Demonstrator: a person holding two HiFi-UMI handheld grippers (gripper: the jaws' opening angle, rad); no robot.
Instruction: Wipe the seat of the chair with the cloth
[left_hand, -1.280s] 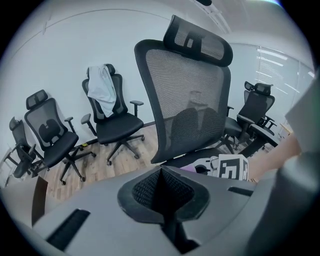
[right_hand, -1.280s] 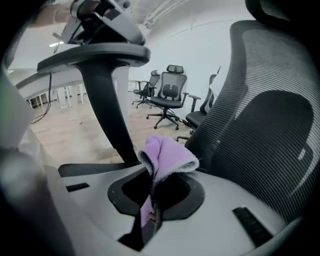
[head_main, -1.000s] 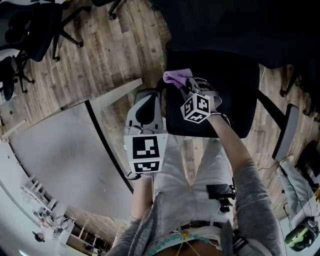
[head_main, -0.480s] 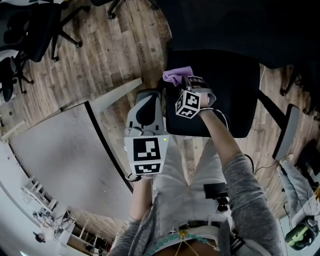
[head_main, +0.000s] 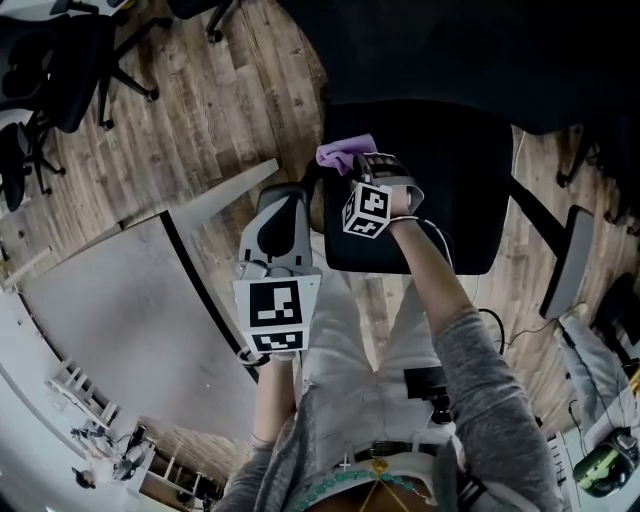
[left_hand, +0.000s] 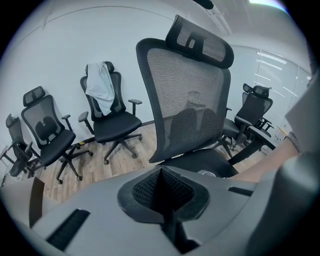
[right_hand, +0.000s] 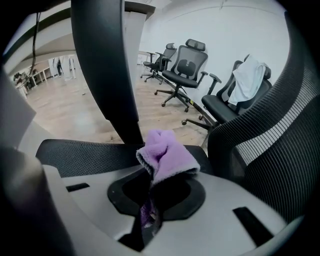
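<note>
- The right tongs (right_hand: 148, 207) are clamped on a crumpled purple fleece cloth (right_hand: 167, 152).
- The cloth is at the edge of the black mesh chair seat (head_main: 450, 180) nearest the left tongs (left_hand: 167, 220).
- The left tongs are pressed together, holding nothing, beside the seat.

The head view looked steeply down from above onto the chair seat (head_main: 450, 200) and the wooden floor (head_main: 220, 110) around it. The left gripper view sat low at the seat's edge, facing about level at the mesh backrest (left_hand: 187, 100), close by. The right gripper view rode just above the seat, close behind the cloth (right_hand: 167, 152), looking across it. All three shared that chair
</note>
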